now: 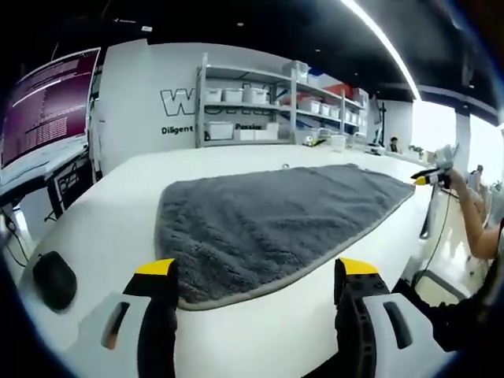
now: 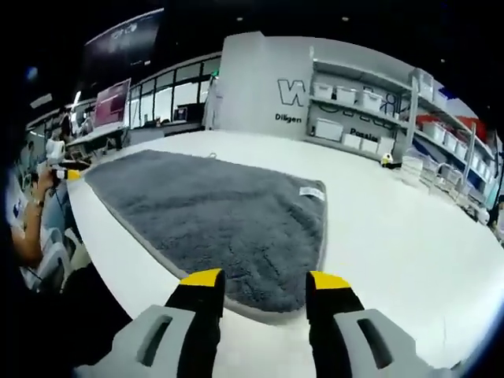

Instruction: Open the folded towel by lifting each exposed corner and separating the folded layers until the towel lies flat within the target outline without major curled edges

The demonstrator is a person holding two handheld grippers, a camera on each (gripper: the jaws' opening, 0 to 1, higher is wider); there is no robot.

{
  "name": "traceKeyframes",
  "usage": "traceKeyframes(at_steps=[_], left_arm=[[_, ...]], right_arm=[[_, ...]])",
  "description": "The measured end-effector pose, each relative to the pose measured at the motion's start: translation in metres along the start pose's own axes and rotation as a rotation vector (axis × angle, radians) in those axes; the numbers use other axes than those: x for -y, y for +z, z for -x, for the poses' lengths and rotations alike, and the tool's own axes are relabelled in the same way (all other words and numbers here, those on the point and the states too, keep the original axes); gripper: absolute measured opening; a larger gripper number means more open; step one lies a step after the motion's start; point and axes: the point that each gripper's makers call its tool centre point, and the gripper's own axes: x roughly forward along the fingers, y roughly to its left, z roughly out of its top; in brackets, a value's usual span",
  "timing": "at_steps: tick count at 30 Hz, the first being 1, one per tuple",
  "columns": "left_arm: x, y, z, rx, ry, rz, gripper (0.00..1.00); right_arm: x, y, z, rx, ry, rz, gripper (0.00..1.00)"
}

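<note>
Towel (image 1: 276, 224): spread flat on white table (image 1: 102, 228), long axis along the near edge.
Left gripper (image 1: 256, 276): jaws parted, nothing held.
Right gripper (image 2: 257, 287): jaws parted, nothing held.

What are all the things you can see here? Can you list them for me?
towel: one, grey, spread on the table in front of both grippers
label: one, white, on the towel's far corner in the right gripper view
table: one, white, under the towel
mouse: one, black, on the table at the left of the left gripper view
screen: one, purple with text, left of the table
shelves: one rack, grey, holding white bins, against the far wall
left gripper: one, white with black jaws and yellow tips, open, near the towel's edge
right gripper: one, same colours, open, at the towel's near edge
</note>
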Motion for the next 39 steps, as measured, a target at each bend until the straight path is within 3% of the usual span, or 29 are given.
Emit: traceKeyframes(at_steps=[5,10,13,24,28,31,39], left_arm=[[0.001,-0.004,0.004,0.010,0.013,0.017,0.81],[0.008,-0.008,0.008,0.027,0.001,0.013,0.81],[0.013,-0.009,0.011,0.038,-0.008,0.008,0.81],[0.021,-0.006,0.020,0.047,-0.019,-0.022,0.80],[0.021,-0.012,0.021,0.028,-0.017,-0.029,0.79],[0.018,-0.014,0.023,0.023,-0.017,-0.021,0.79],[0.014,-0.005,0.034,0.075,-0.009,0.006,0.79]], right_arm=[[-0.018,0.013,0.012,0.035,-0.018,-0.009,0.79],[-0.046,0.013,0.013,0.055,0.025,-0.036,0.87],[-0.054,0.009,0.008,0.050,0.029,-0.046,0.98],[-0.072,-0.009,0.004,0.025,0.021,-0.030,0.99],[-0.073,-0.015,0.004,0.017,0.026,-0.022,0.99],[-0.072,-0.016,0.003,0.020,0.030,-0.030,0.99],[-0.062,-0.004,0.003,0.030,-0.002,-0.048,0.99]])
